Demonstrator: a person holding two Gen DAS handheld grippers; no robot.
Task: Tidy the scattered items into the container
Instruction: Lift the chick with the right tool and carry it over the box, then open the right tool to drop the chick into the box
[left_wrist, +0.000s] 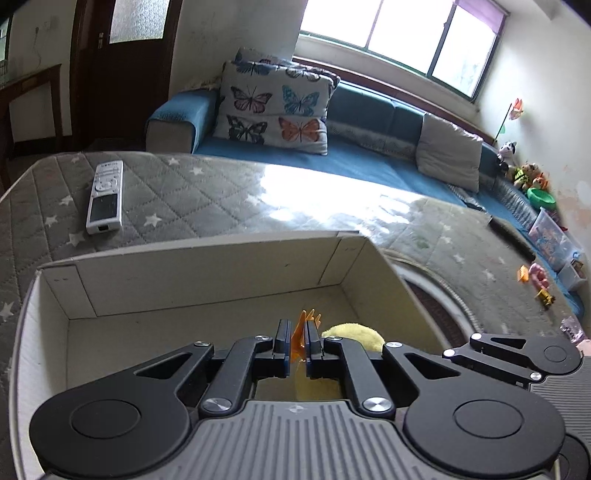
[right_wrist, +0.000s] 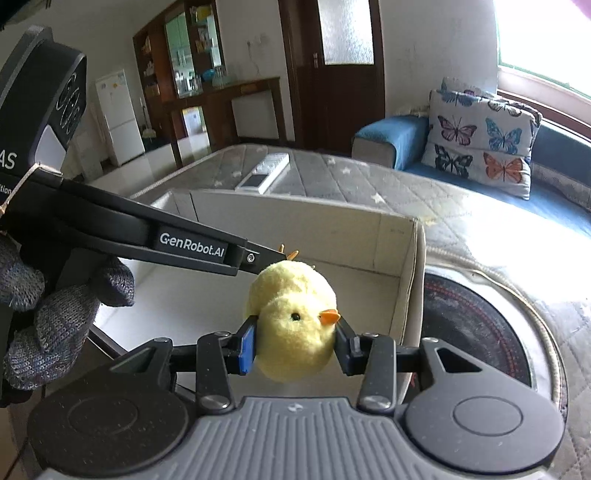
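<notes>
A white cardboard box (left_wrist: 207, 273) stands on the grey star-quilted table; it also shows in the right wrist view (right_wrist: 295, 225). My left gripper (left_wrist: 298, 341) is shut on a small orange plastic piece (left_wrist: 301, 332) and hangs over the box's inside. My right gripper (right_wrist: 295, 341) is shut on a yellow plush chick (right_wrist: 293, 321) with an orange beak, held above the box near its right wall. The chick's back (left_wrist: 356, 334) shows just right of the left fingers. The left gripper's arm (right_wrist: 192, 247) reaches in from the left in the right wrist view.
A white remote control (left_wrist: 105, 195) lies on the quilted table beyond the box; it also shows in the right wrist view (right_wrist: 264, 173). A round dark-centred object (right_wrist: 476, 328) sits right of the box. A blue sofa with a butterfly cushion (left_wrist: 273, 110) stands behind. Toys (left_wrist: 539, 280) lie at the right.
</notes>
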